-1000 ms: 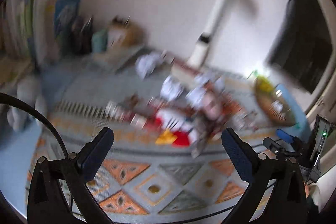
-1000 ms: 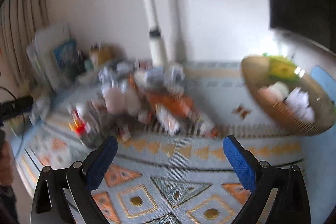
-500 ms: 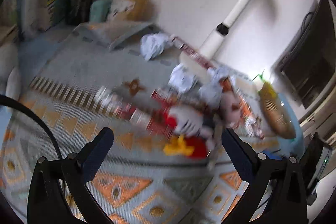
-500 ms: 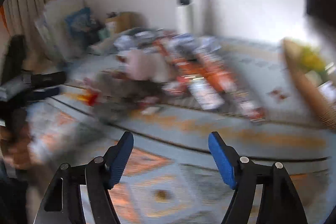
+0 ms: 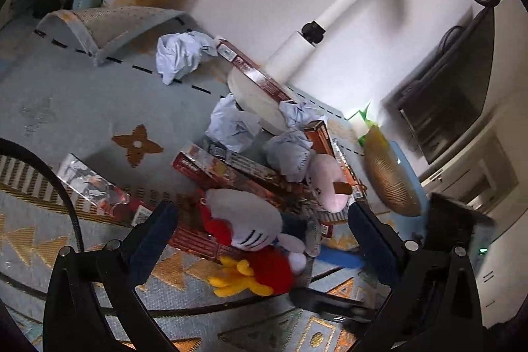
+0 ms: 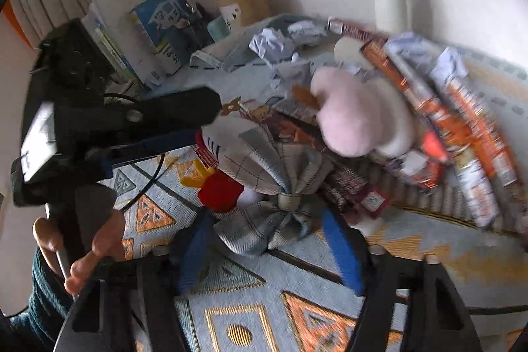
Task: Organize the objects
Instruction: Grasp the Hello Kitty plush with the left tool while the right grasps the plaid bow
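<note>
Plaid bow fills the right wrist view (left's hides it).

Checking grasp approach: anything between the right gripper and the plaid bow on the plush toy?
Nothing visible. The right gripper has its jaws closing around the plaid bow of the plush toy, bow directly between them. The left gripper sits alongside, not in the path.

Both wrist cameras look steeply down, close, from opposite sides, sharing the plush chicken.
</note>
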